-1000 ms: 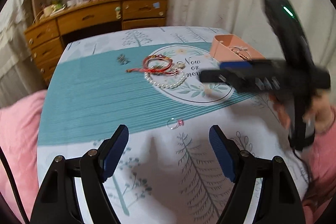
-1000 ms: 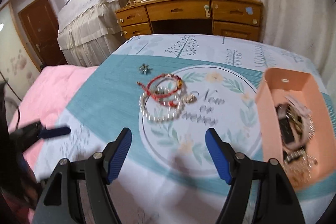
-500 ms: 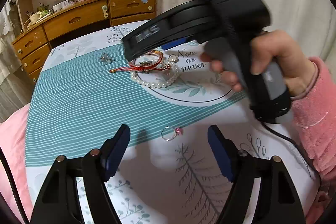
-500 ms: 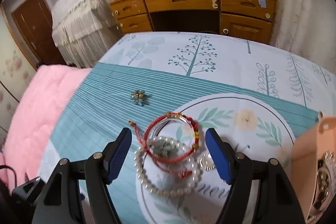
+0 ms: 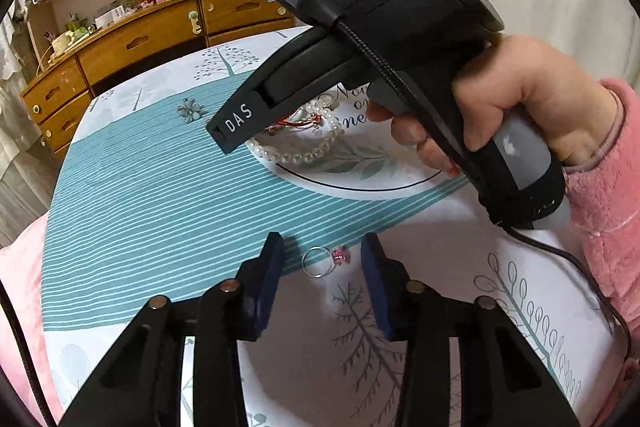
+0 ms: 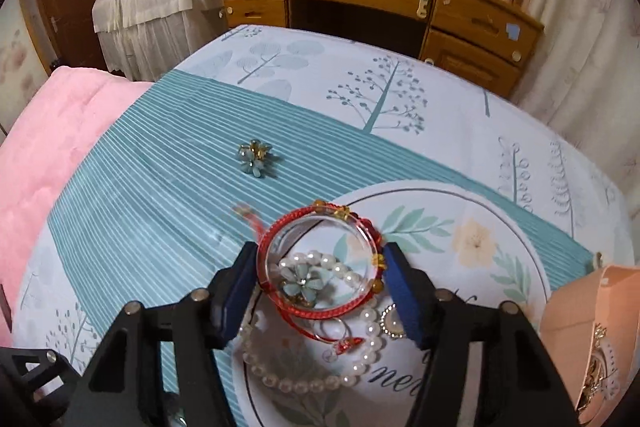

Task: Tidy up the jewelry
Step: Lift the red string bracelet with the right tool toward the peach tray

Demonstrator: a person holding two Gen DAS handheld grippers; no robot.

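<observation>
Left wrist view: left gripper [image 5: 322, 267] fingers closing, not yet touching small ring [image 5: 320, 262] lying between them on bench [image 5: 160, 195]. Ring light, stiff, slippery; pinch band.

Right wrist view: right gripper [image 6: 320, 283] fingers closing around red bracelet [image 6: 320, 263], contact unclear. Rigid hoop; grip across rim.

Black hand-held gripper [image 5: 320, 267] with blue pads [image 5: 268, 279], silver screws, white "DAS" lettering, black cable; fluffy pink sleeve [image 5: 604, 187].

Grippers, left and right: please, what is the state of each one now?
Left gripper: open, jaws just been closing around the ring, not touching yet.
Right gripper: jaws just been closing, pads at the red bracelet; grip cannot be told.
</observation>
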